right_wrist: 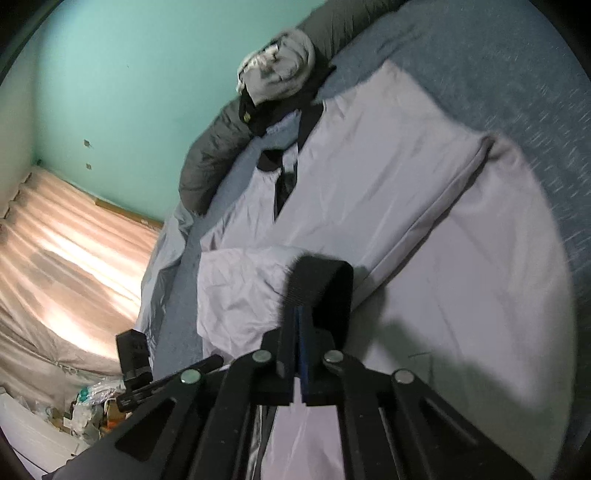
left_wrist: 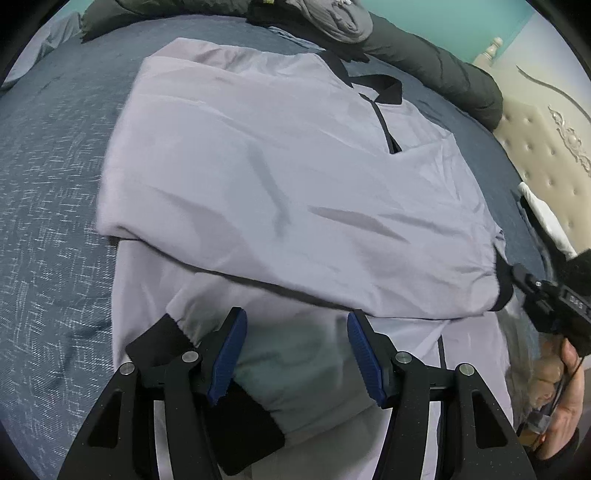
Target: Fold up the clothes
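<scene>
Left wrist view: a blue-grey bedspread is seen at the left, and a pale lilac jacket with black trim is spread across it, partly folded over itself. The jacket's black collar lies toward the far side. The left gripper is held over the near part of the jacket with its blue-padded fingers well apart and nothing between them; a sleeve with a black cuff lies under and just beside the left finger. Beyond the jacket, a dark puffy coat is laid along the far edge of the bed, with a grey bundle of cloth on it. At the right, a padded cream headboard is seen, and the right gripper is seen at the jacket's edge, held by a hand.

In the right wrist view, a peach curtain and a turquoise wall are seen at the left. The right gripper's fingers are pressed together on the jacket's other black cuff, which is lifted above the spread fabric.
</scene>
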A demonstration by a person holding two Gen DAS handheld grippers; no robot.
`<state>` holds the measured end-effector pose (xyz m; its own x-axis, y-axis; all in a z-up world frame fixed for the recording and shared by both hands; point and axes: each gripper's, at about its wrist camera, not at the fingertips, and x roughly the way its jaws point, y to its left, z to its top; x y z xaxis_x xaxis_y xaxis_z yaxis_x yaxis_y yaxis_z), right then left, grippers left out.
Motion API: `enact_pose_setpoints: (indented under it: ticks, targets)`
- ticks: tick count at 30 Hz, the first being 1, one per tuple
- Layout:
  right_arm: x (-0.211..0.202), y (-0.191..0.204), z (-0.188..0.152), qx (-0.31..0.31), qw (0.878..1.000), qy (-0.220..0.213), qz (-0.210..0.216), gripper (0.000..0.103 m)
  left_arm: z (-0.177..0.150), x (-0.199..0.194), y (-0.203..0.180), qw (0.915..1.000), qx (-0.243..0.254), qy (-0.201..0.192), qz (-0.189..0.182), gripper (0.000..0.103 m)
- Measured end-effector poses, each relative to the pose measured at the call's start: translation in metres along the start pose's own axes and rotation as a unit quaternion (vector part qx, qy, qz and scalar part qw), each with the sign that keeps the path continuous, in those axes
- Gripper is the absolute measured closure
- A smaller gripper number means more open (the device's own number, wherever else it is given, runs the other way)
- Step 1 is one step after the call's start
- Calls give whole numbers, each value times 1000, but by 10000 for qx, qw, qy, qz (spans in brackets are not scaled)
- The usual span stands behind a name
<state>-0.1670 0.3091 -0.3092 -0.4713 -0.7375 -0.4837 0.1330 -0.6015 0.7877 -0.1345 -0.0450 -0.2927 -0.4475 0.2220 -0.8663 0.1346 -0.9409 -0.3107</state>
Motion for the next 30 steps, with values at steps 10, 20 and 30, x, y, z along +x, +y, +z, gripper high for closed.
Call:
enact_pose_setpoints:
  ticks: [10,20,30]
  targets:
    - [-15,-14,-5,145,9997,90,-183,93,-2,0,0,9999,35,34,129,42]
    - [30,-8,-7,85,9980,494,-374,41,-3,-1,-2,9998,95,46,187,42]
    - [44,-10,-11,154,9983,505,-242,96,-5,1,2,9999,122,49,99,42]
